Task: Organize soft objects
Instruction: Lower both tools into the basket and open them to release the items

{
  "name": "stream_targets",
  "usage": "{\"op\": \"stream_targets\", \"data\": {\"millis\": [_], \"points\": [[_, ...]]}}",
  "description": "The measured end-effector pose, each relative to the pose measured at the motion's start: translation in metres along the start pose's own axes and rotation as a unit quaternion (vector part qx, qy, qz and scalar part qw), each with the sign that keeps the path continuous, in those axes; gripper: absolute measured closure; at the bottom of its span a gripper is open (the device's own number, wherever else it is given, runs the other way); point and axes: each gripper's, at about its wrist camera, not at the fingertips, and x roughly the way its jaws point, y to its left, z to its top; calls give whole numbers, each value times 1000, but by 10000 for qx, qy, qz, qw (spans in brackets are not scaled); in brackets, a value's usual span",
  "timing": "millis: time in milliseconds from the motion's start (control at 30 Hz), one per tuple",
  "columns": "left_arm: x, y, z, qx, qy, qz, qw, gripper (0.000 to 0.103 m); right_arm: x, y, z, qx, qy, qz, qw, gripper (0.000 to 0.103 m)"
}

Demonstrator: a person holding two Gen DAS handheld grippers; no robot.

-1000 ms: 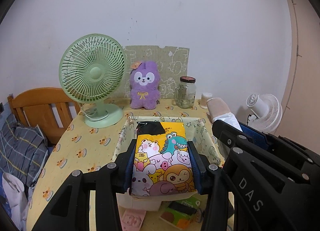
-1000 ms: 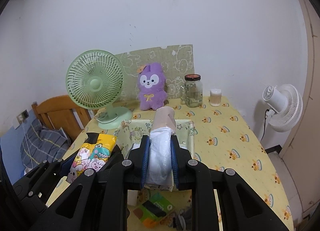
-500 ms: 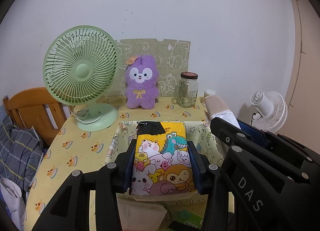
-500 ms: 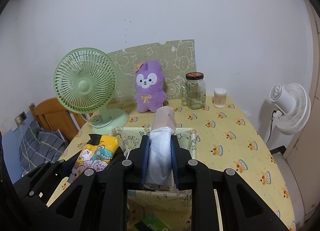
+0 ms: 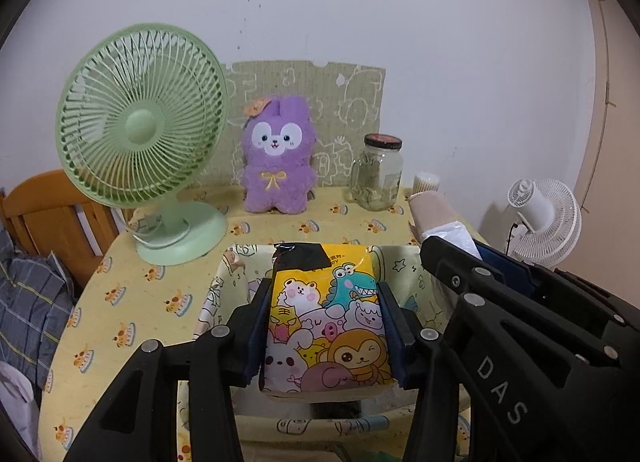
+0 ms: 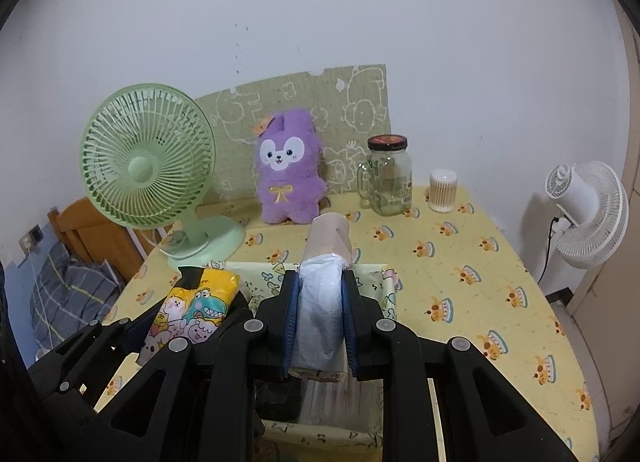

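My left gripper is shut on a yellow cartoon-animal pack and holds it over the open fabric storage box. My right gripper is shut on a tan paper roll in a white plastic wrap, also over the box. The pack shows in the right wrist view to the left, and the roll shows in the left wrist view to the right. A purple plush bunny sits at the back of the table against the wall.
A green desk fan stands back left on the yellow tablecloth. A glass jar and a cotton swab tub stand back right. A white fan is off the table's right edge. A wooden bed frame lies left.
Both grippers have moved forward over the box with their objects held. The fan, plush and jar appear closer and larger.
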Motion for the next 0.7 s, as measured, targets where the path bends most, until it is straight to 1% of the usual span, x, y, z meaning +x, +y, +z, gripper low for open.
{"op": "stream_targets", "data": {"millis": [33,100,133,200,233,300,433,500,700], "points": [[2,1,0,-17,22,-5,10000,47,2,0,0,-7,8,-11,10000,80],[8,4,-1,-74,74,2,9999,37,7,0,-1,-27,40,1,10000,80],[10,5,-2,-100,98,15,9999,35,10,1,-1,-37,62,14,10000,80],[15,8,-3,-155,166,49,9997,25,15,2,-2,-65,98,58,9999,80],[15,10,-3,-170,175,68,9997,22,17,3,-2,-76,107,80,9999,80],[19,12,-4,-160,315,129,9993,11,21,4,-3,-99,141,131,9998,80],[23,16,-6,-102,446,212,9987,10,28,7,-6,-107,234,234,9994,80],[25,18,-7,-101,530,193,9984,10,31,9,-7,-123,271,277,9992,80],[28,24,-9,-141,605,256,9977,10,40,15,-9,-135,341,442,9984,76]]}}
